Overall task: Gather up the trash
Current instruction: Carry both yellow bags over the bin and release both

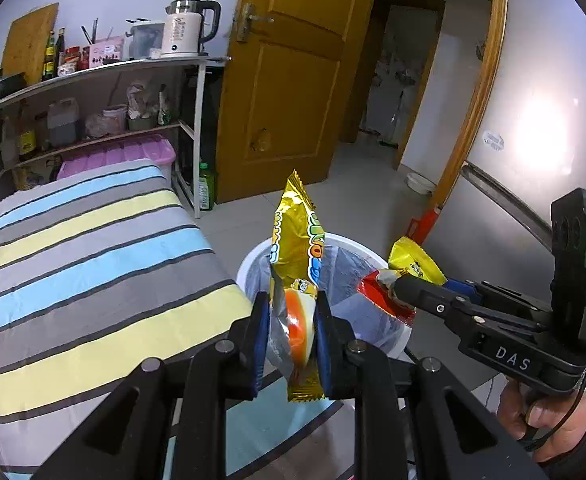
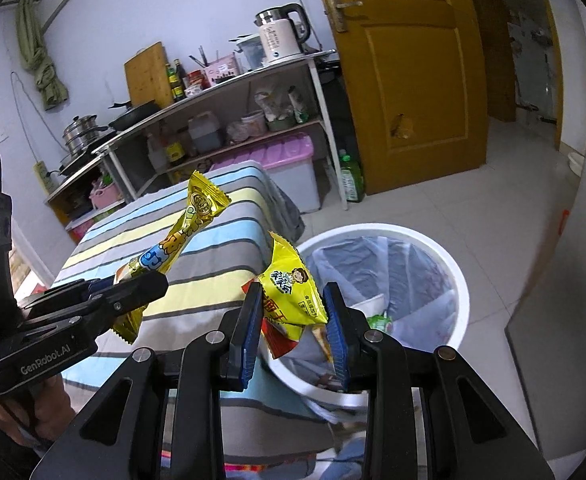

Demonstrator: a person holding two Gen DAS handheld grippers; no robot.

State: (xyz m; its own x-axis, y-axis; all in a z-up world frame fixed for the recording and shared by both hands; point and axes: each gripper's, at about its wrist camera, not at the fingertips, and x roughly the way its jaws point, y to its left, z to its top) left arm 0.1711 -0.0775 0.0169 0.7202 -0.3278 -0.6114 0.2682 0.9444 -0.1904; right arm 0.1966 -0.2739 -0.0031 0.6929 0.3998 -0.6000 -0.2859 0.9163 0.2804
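- The left gripper is clamped on a long gold snack wrapper, its blue pads pinching the lower third so the rest stands up above the jaws.
- The right gripper is closed on a yellow snack packet bunched together with a red wrapper — both sit between its pads.
- Both pieces hang in the air beside the white trash bin, which stands on the tiled floor against the striped bedspread; the right-hand bundle is nearest its rim, the gold wrapper just short of it over the bed's edge.
- I judge these wrappers to be very light, thin and crinkly, with a slick foil skin. They flop and fold rather than hold shape, and nothing here is breakable.
- The best hold is probably across a flat, crimped or bunched part, where several layers give the pads something to bite — a single slick edge could slip out.
- Both grippers tilt forward and downward toward the lined bin, side by side, the person's hand wrapped round the right handle.
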